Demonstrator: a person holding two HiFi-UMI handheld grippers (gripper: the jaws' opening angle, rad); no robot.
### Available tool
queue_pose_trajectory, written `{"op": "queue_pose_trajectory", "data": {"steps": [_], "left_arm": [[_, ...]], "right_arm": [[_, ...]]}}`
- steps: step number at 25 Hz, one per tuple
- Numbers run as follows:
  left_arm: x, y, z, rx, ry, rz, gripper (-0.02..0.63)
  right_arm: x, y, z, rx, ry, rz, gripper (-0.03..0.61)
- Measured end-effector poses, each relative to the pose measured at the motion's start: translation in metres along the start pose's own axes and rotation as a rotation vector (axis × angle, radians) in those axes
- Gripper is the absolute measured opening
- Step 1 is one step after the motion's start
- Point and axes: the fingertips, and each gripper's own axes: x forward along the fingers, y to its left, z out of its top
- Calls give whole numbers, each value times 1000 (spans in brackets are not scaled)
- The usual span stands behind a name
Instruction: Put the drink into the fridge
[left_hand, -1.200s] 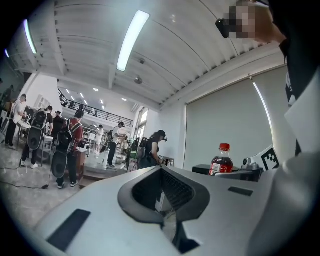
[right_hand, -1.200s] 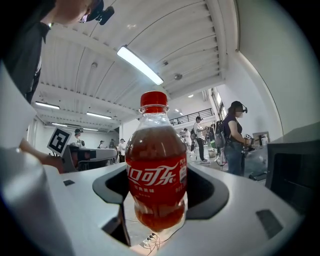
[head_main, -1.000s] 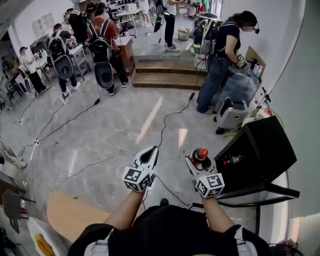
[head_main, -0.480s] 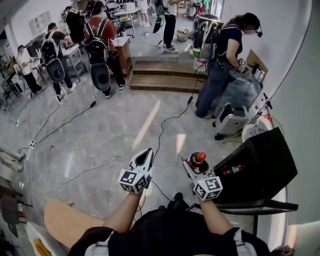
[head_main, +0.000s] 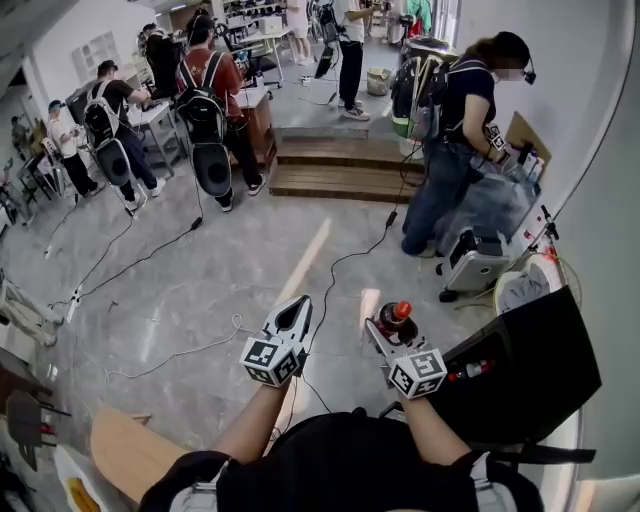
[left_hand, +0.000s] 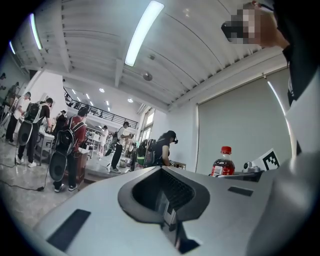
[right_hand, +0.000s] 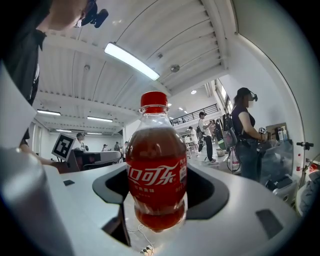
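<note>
While the right gripper (head_main: 392, 325) clamps the red-capped plastic cola bottle (right_hand: 156, 165) at lower centre, carry it upright to the black boxy fridge (head_main: 520, 370) at lower right. The left gripper (head_main: 296, 310), closed and empty, can open it.

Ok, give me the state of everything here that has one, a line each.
drink bottle, capped, upright, clamped between the jaws.
right gripper, shut on the drink bottle.
left gripper, jaws together, empty.
fridge, can't tell whether the door is open.
</note>
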Motion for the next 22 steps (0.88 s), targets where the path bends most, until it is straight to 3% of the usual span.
{"op": "queue_pose_trajectory", "data": {"steps": [5, 8, 12, 18, 22], "left_arm": [[19, 2, -8, 31, -5, 31, 14], [33, 5, -5, 73, -15, 50, 14], [53, 12, -6, 39, 9, 63, 14], [78, 16, -9, 58, 26, -1, 14], [113, 5, -18, 68, 52, -102, 14]], "right_arm": [[17, -27, 6, 33, -24, 8, 307], [29, -37, 16, 1, -41, 13, 307], [38, -57, 19, -10, -51, -17, 307], [36, -79, 6, 13, -32, -84, 307], [27, -97, 11, 10, -47, -165, 307]]}}
